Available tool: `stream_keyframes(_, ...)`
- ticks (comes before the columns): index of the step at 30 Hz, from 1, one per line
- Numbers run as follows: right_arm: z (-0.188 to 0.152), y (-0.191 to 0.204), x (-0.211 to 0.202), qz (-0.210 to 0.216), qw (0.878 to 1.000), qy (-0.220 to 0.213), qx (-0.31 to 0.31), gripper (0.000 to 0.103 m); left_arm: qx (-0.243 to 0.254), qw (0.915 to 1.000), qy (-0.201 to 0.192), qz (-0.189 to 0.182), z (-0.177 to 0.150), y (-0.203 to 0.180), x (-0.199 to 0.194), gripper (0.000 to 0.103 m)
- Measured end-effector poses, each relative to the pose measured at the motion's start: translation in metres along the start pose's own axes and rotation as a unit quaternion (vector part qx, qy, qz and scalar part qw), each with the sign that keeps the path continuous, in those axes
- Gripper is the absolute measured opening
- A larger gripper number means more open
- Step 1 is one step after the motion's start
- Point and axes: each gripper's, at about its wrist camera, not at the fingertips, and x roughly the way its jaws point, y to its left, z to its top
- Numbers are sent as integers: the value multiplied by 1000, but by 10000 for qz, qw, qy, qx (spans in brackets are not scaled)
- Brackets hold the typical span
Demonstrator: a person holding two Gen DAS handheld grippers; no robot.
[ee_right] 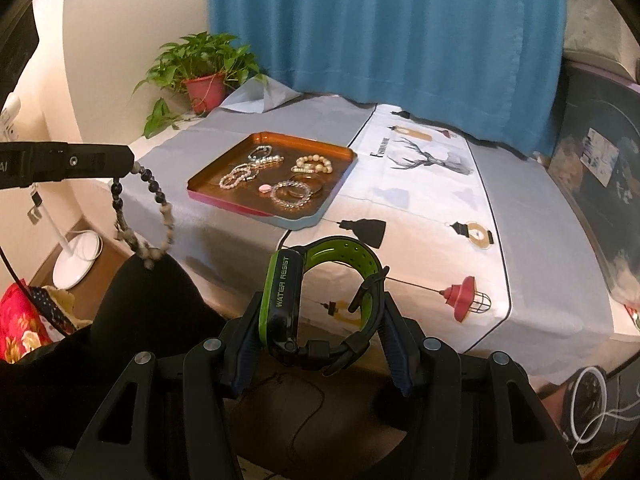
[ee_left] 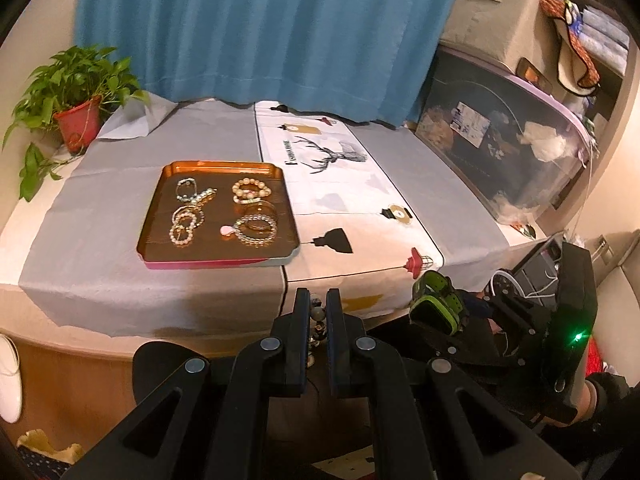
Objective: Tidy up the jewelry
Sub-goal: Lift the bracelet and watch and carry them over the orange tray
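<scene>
Blue curtain [ee_left: 256, 28] hangs behind the table [ee_left: 100, 264], which carries a grey cloth and 1 white runner [ee_left: 348, 200] printed with a deer and lanterns. At the far left corner I see 1 potted plant [ee_left: 76, 96] in a red pot. To the right stands 1 large clear storage bin [ee_left: 504, 148] with a pale lid.

On the grey cloth sits 1 copper tray [ee_left: 218, 256], its right edge reaching the runner. I count about 6 bracelets [ee_left: 248, 192] on it, beaded, pearl and bangle types, in 2 loose columns, plus 1 small pink charm [ee_left: 226, 231]; some overlap, so the count is rough.

My left gripper [ee_left: 318, 300] is held short of the table's front edge, its 2 fingers clamped almost together on 1 grey-and-dark beaded bracelet [ee_right: 154, 200]. From the right wrist view that bracelet dangles in a loop below the fingertips, off the table and well apart from the tray.

My right gripper [ee_right: 320, 320] hangs just beside it, also short of the table edge. Its 2 fingers stand half spread and grasp 1 black-and-green wristwatch [ee_right: 320, 292], case against the left pad, strap curving to the right pad.
</scene>
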Motion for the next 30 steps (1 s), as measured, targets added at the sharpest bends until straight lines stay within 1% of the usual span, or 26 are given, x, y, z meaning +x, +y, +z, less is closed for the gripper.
stream_keyframes(8, 14, 5, 21, 99, 9998, 127, -93, 55, -199, 9997, -54, 165, 11, 30, 4, 6)
stream_keyframes(12, 29, 7, 38, 169, 9996, 206, -106, 55, -250, 9994, -75, 248, 22, 45, 9, 6)
stream_keyframes(16, 47, 11, 55, 194, 9995, 187, -169, 55, -281, 9991, -112, 313, 36, 60, 19, 6)
stream_keyframes(25, 98, 23, 100, 267, 9991, 102, -308, 55, -272, 9985, -62, 477, 74, 95, 61, 6)
stream_keyframes(30, 124, 30, 138, 331, 9986, 87, -395, 55, -282, 9977, 39, 617, 95, 114, 91, 6)
